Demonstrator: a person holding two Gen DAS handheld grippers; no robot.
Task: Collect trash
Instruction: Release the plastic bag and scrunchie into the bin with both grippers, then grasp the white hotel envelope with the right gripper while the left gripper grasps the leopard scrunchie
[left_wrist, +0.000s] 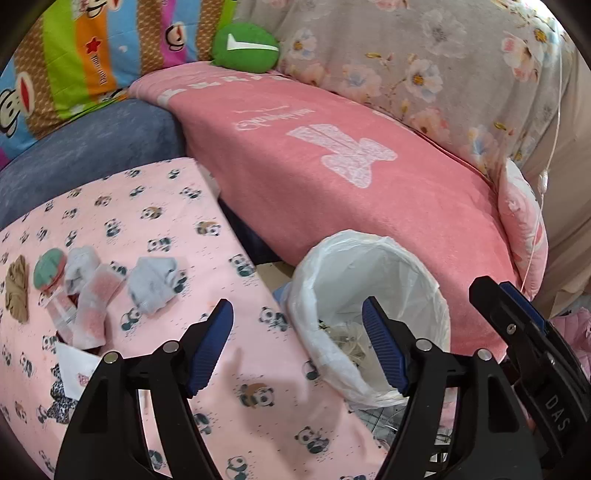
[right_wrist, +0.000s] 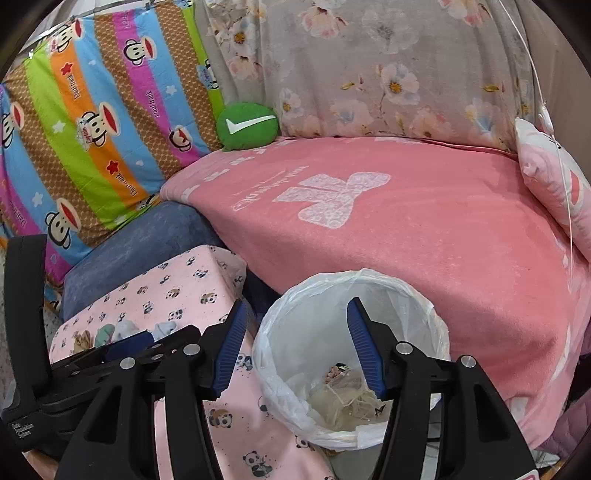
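A round bin with a white plastic liner (left_wrist: 388, 266) stands on the floor between the low table and the sofa. Crumpled tissue and paper scraps (right_wrist: 343, 398) lie at its bottom. My right gripper (right_wrist: 297, 310) hangs over the bin's mouth, open, with nothing between its blue pads. My left gripper (left_wrist: 297, 314) is open too and holds nothing; it hovers over the table's right edge, just left of the bin. Several crumpled wrappers and tissues (left_wrist: 155, 284) lie on the table at the left, apart from both grippers.
The low table wears a pink panda-print cloth (left_wrist: 184, 221). Behind the bin a pink blanket (left_wrist: 332, 166) covers the sofa, with a green cushion (left_wrist: 245, 46) and a striped monkey-print pillow (right_wrist: 92, 129) beyond. A white card (left_wrist: 74, 362) lies near the left gripper.
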